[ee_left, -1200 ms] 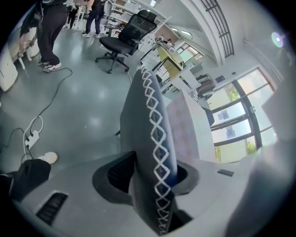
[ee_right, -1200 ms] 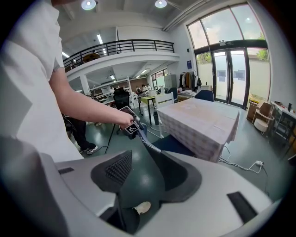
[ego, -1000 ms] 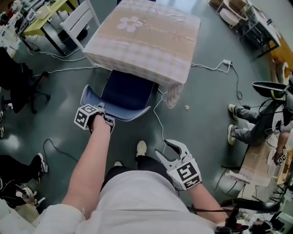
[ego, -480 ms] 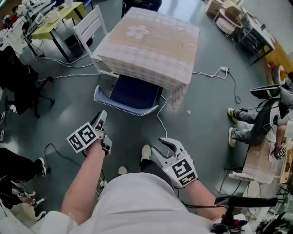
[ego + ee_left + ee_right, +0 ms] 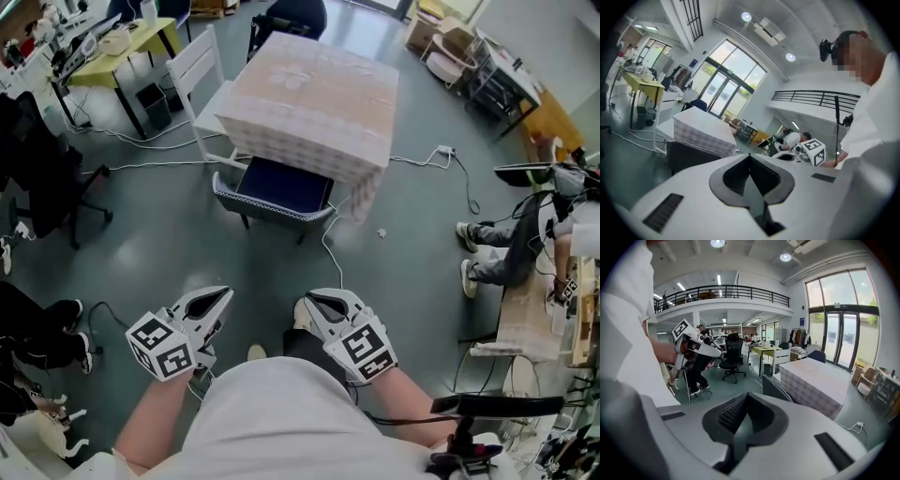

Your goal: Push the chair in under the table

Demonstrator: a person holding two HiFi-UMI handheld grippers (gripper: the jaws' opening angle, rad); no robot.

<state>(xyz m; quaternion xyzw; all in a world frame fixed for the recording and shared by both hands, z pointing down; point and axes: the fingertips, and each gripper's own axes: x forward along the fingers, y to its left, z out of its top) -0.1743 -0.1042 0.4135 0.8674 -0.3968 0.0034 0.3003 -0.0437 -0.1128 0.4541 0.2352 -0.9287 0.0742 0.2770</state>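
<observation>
In the head view, the dark blue chair (image 5: 272, 192) stands with its seat tucked partly under the table (image 5: 309, 94), which is draped in a beige checked cloth. Only the chair's back and the rear of its seat stick out. Both grippers hang close to my body, well short of the chair and touching nothing. My left gripper (image 5: 223, 293) is shut and empty, its fingertips meeting. My right gripper (image 5: 305, 302) is likewise shut and empty. The left gripper view shows its closed tips (image 5: 749, 154) with the chair (image 5: 689, 157) beyond. The right gripper view shows closed tips (image 5: 746, 394), the chair (image 5: 776, 386) and the table (image 5: 815, 378).
A white chair (image 5: 202, 66) stands left of the table, with a yellow-green desk (image 5: 122, 42) behind it. Cables (image 5: 328, 248) trail over the grey floor near the chair. A black office chair (image 5: 56, 197) is at the left. A seated person (image 5: 525, 244) is at the right.
My left gripper let go of the chair's back, pulled back toward me and rose. The right gripper also drew in. Both jaws closed. The chair now lies farther from me.
</observation>
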